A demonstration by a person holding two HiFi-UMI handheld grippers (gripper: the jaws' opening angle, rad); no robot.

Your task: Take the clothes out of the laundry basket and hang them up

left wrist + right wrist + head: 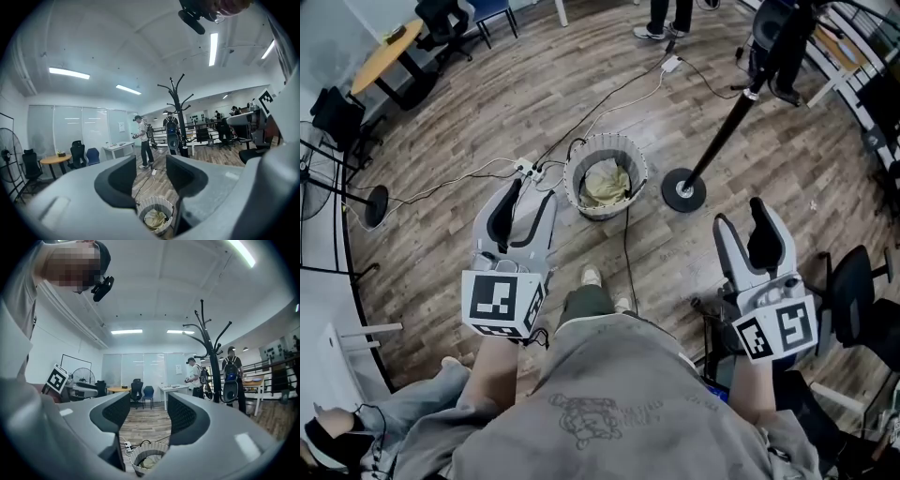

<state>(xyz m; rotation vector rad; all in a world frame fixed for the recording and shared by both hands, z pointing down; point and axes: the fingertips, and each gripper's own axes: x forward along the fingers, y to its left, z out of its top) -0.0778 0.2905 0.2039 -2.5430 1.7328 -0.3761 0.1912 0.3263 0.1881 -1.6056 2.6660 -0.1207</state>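
The left gripper [532, 202] and the right gripper [741, 223] are both held with jaws apart and nothing between them, above the wooden floor [534, 84]. The laundry basket [623, 145] stands toward the middle of that floor, with pale clothes [605, 183] crumpled inside. The cloth is judged light, soft and limp, best pinched at a raised fold. Room is narrowed by the stand base [683, 190] just beside the basket and by cables [602, 111] trailing near its rim.
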